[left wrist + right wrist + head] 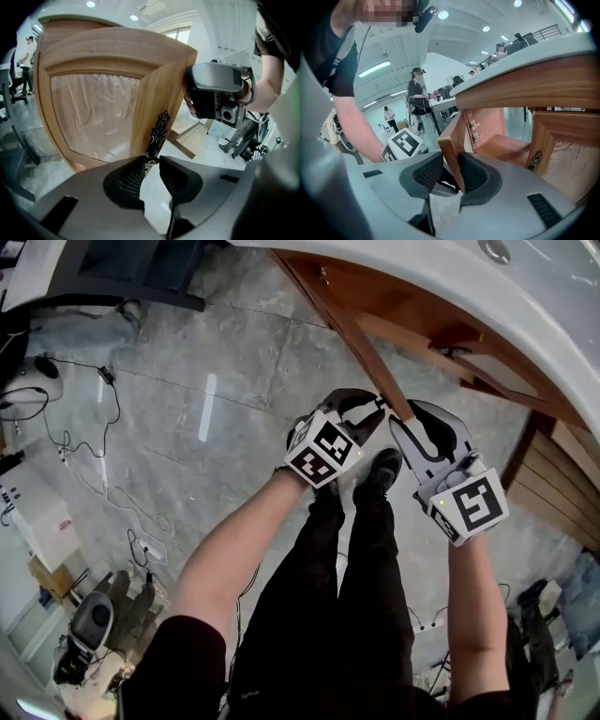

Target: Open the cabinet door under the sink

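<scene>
Two grippers meet at the free edge of the cabinet door (347, 329) in the head view, with the door swung well out from under the sink counter (525, 306). In the left gripper view, the left gripper (152, 176) is released, and the ornate handle (157, 133) sits loose between its jaws. In the right gripper view, the right gripper (451, 171) clamps the door's edge, probably to swing it wider.

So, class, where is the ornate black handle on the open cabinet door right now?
In the left gripper view, the handle runs down the cabinet door near its free edge, its lower end between the open jaws of the left gripper.
</scene>
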Tool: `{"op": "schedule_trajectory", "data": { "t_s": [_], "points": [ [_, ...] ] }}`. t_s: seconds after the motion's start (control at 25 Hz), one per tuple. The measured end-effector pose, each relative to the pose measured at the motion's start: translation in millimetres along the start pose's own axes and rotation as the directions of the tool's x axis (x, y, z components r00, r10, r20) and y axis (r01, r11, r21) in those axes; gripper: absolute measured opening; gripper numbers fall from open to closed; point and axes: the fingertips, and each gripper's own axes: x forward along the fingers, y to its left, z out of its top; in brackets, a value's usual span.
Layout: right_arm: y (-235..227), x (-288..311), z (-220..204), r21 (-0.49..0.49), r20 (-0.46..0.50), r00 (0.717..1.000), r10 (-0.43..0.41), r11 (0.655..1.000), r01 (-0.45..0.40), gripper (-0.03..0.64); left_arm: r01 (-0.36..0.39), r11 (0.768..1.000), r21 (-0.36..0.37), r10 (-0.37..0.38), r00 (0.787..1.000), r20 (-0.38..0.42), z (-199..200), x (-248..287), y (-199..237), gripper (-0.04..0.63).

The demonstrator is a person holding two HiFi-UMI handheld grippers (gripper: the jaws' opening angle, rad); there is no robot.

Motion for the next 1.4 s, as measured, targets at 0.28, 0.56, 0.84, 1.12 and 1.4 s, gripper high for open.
{"op": "schedule_trajectory", "data": {
  "t_s": [0.28,0.56,0.84,1.12,1.4],
  "points": [
    [28.0,7.6,-0.2,0.027,-0.019,1.000,-0.008,1.000,0.009,0.117,-0.089,0.994,-0.066,0.095,0.991,0.092,-3.3,-45.7,5.6,0.107],
    [52.8,21.9,-8.7,0.052,-0.033,0.999,0.015,0.999,-0.013,0.118,-0.147,0.981,-0.126,0.157,0.985,0.072,-38.9,-87.3,30.6,0.107],
    [89.3,44.3,-10.8,0.083,-0.049,0.998,0.048,0.996,-0.044,0.127,-0.214,0.948,-0.234,0.226,0.974,0.026,-96.7,-131.5,35.0,0.104],
    [128.4,79.6,-1.8,0.053,-0.109,0.990,0.087,0.995,-0.082,0.112,-0.249,0.932,-0.263,0.271,0.961,0.050,-109.0,-159.9,45.2,0.100],
    [154.2,102.7,14.3,0.091,-0.089,0.988,0.125,0.989,-0.117,0.084,-0.281,0.899,-0.334,0.318,0.946,0.059,-108.8,-190.8,49.6,0.095]
  ]
}}
